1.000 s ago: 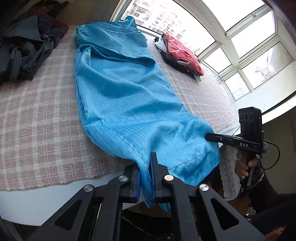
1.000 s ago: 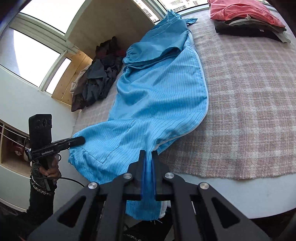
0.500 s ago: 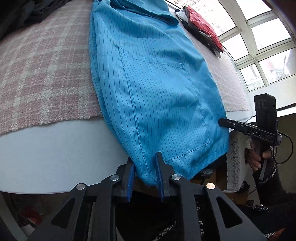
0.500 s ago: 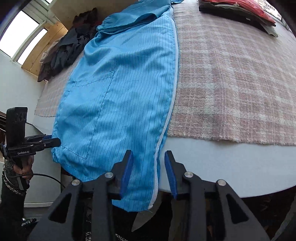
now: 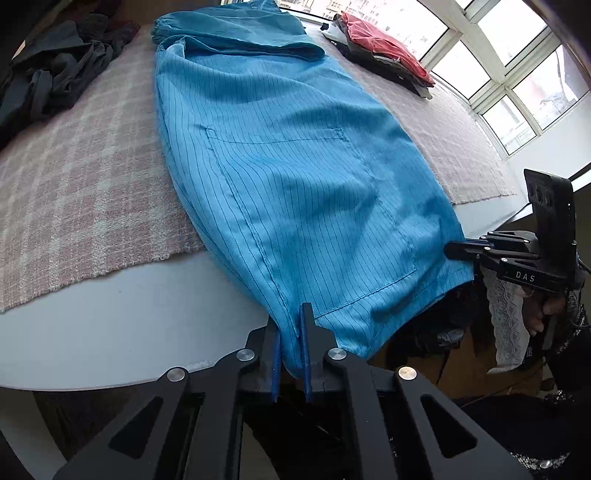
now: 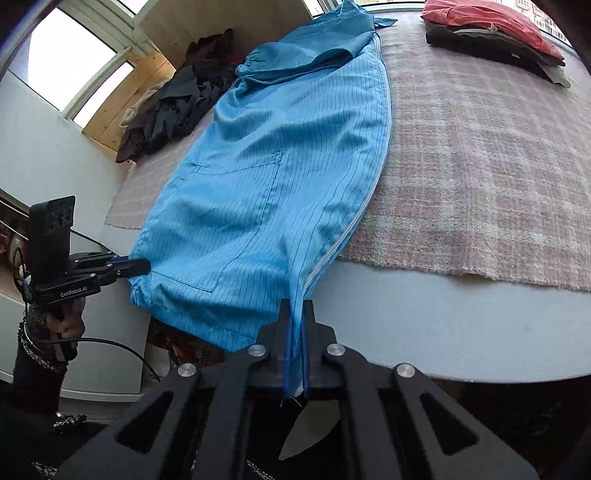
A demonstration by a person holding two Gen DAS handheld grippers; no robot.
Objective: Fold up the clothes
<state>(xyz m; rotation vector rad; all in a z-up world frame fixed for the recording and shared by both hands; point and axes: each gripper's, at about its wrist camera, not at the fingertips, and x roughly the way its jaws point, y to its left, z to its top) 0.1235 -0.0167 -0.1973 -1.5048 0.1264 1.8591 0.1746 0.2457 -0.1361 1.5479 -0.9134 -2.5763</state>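
- Half a second ago both pairs of tongs stood apart around the bottom hem; now the left tongs [image 5: 290, 345] are clamped on the hem corner of the blue coat [image 5: 280, 155], and the right tongs [image 6: 295, 350] are clamped on the other corner, by the zip edge
- With both corners pinched again, the hem looks ready to be lifted and carried up over the body for a fold; that is a judgement, not something seen
- The blue coat lies lengthwise on the checked blanket [image 5: 74, 192], hem hanging over the edge of the white table [image 5: 129, 325], one sleeve folded across the top
- The cloth is thin, smooth and faintly shiny, with dark pinstripes, a stitched patch pocket and soft ripples near the grip
- A folded stack [image 6: 495, 33] topped in red sits to the right; a rumpled dark pile [image 5: 48, 74] to the left
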